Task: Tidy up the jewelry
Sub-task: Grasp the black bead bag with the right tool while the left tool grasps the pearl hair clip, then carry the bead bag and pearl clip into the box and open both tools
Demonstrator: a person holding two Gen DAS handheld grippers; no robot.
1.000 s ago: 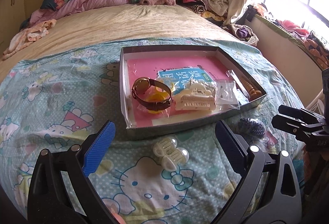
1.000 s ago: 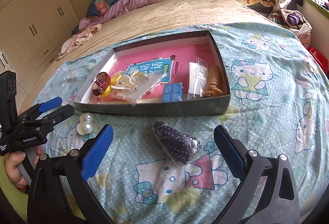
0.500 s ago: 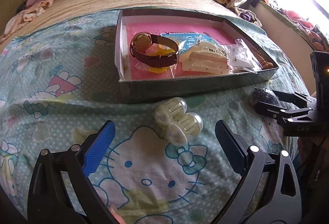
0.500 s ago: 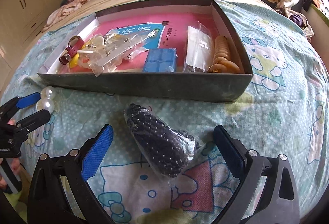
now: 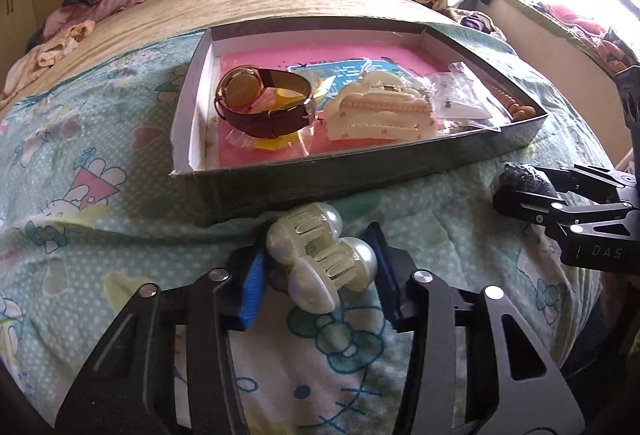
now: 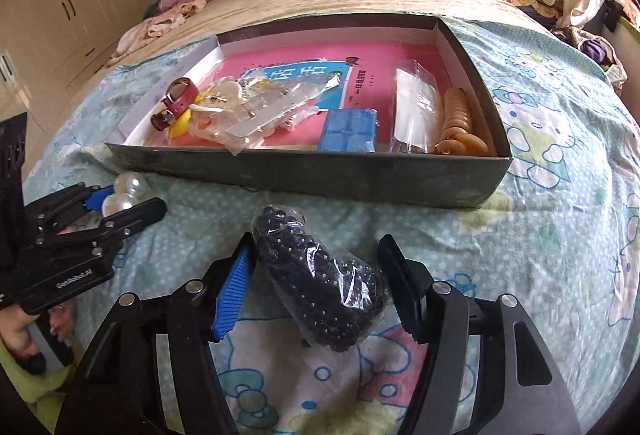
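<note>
Resting on the bedspread just before the shallow box (image 5: 400, 175), the pearl hair clips (image 5: 320, 259) sit between the left gripper (image 5: 318, 275) fingers, narrowed against them. The right gripper (image 6: 320, 283) brackets the bagged dark beads (image 6: 324, 283), right side gapped. Risks: rounded pearls squirting free, slick plastic slipping.

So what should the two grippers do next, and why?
Probably lift both and carry them over the box. The left hand-held gripper already pinches the pearl clip, and the right hand-held gripper brackets the bead bag.
</note>
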